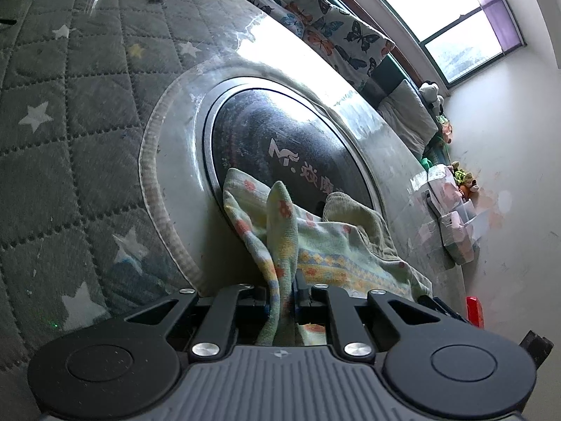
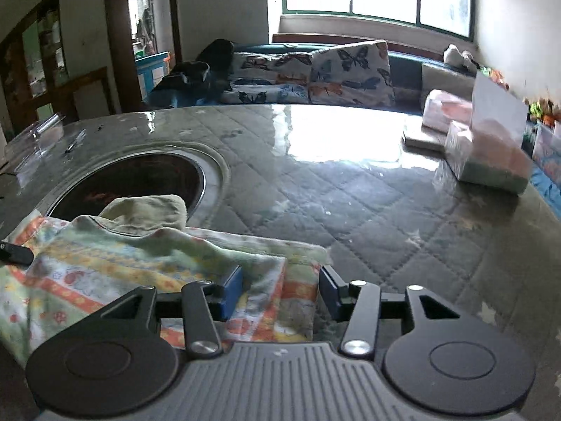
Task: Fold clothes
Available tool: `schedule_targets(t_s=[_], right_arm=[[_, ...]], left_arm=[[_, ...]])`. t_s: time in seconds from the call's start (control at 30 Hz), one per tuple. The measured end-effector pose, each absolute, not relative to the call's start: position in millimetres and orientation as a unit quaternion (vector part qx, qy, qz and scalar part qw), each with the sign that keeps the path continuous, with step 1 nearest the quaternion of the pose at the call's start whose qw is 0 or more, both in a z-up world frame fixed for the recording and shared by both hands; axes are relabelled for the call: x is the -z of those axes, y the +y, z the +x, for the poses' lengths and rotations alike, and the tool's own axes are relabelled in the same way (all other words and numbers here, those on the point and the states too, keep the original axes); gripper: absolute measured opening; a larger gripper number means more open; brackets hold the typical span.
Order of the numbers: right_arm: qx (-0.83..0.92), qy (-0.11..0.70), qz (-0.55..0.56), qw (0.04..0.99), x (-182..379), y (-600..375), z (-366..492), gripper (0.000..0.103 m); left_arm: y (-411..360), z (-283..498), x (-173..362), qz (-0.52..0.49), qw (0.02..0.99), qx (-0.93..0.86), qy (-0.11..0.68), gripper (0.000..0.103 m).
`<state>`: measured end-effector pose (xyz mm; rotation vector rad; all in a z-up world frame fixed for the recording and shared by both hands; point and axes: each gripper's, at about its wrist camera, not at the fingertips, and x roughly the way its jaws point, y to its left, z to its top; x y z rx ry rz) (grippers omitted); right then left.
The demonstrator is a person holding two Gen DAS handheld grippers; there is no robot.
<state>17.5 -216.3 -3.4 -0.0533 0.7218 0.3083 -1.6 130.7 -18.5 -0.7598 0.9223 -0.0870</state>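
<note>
A small pale-green garment with orange and yellow flower bands lies on the glass-covered quilted table, partly over a dark round inset plate. In the left wrist view a pinched fold of the garment stands up between the jaws, and my left gripper is shut on it. My right gripper stands open over the garment's right corner. The cloth lies between its blue pads, which do not press it.
Wrapped tissue packs and a folded card sit at the table's right. A pen and clear plastic lie at the far left. Behind the table runs a bench with butterfly cushions under a window.
</note>
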Motion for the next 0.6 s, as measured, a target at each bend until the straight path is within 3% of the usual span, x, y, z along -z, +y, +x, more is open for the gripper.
schedule_targets(t_s=[0.1,0.3,0.6], right_arm=[[-0.156,0.356,-0.011,0.921,5,-218,16,0.048],[-0.170,0.349,-0.009,0.921,2,-213,9,0.011],[-0.153,0.302,0.002,0.941,-25,-228,-11,0.007]], left_arm=[[129,-1,17,-0.347,0.831,0.040,0.434,0.012],[120,1,11,-0.309,0.846,0.039,0.432,0.012],[93,14,-14,-0.257,0.872,0.075,0.411,0.009]])
